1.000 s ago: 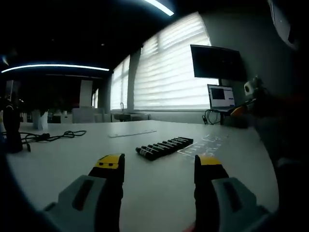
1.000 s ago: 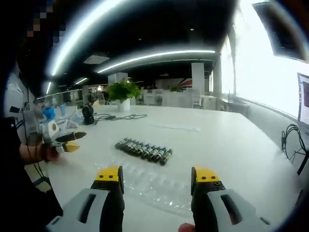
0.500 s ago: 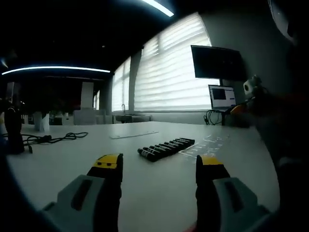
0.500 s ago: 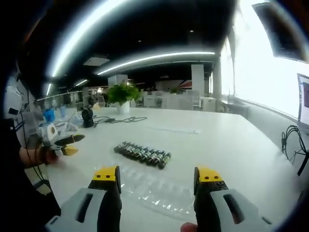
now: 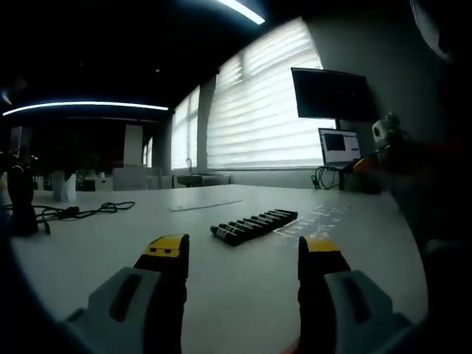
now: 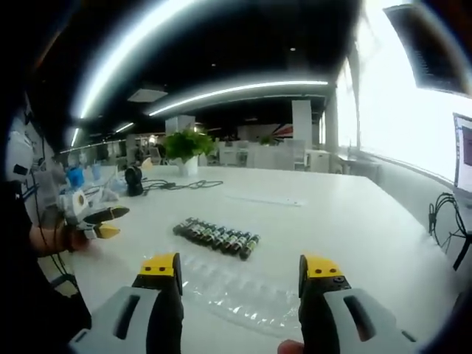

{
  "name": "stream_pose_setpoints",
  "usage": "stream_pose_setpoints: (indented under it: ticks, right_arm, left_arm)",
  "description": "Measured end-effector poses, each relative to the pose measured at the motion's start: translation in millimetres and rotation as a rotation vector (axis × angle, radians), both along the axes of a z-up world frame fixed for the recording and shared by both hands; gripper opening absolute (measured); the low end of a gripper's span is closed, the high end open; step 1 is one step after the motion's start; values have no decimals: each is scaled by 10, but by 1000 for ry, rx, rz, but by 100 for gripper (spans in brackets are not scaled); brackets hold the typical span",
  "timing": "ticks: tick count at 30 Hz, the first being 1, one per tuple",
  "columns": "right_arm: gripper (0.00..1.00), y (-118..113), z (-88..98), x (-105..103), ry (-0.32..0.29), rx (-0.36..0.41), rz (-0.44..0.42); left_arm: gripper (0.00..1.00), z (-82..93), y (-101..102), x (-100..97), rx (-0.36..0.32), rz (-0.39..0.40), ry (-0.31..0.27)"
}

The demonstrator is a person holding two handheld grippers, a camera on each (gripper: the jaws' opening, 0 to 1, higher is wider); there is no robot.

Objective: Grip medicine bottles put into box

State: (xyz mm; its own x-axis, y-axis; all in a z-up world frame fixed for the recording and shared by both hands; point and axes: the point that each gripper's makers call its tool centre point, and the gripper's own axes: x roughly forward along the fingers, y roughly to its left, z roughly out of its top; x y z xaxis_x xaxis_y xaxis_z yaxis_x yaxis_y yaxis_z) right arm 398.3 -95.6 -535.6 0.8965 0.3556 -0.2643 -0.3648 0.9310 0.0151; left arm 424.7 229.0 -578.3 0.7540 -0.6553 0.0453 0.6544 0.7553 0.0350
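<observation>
A row of several small dark medicine bottles lies side by side on the white table; the same row of bottles sits mid-table in the right gripper view. Beside it lies a clear plastic tray box, also seen as the clear tray. My left gripper is open above the table, short of the bottles. My right gripper is open over the clear tray, nothing between its fingers. The left gripper appears at the left in the right gripper view, held by a hand.
Black cables lie at the table's far left. A potted plant and a cable stand at the back. A monitor and wall screen are near the window. A cable hangs at the right.
Both views shifted only slightly; the right gripper view has crept a little so the bottles sit marginally farther left. Nothing was gripped or moved.
</observation>
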Motion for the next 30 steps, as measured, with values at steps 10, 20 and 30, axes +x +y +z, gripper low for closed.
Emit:
stream_pose_setpoints:
  ticks: [10,20,30]
  right_arm:
    - [58,5,47,129,22,68,-33]
    - [55,117,142,371,72,183,-51]
    - [44,250,-162,758,255,121,-77]
  left_arm:
    - [52,6,6,-1,-1,3,-2]
    - [52,-38,-15,-16,10,-8,18]
    - [50,-29,-26,-40,2,-21,18]
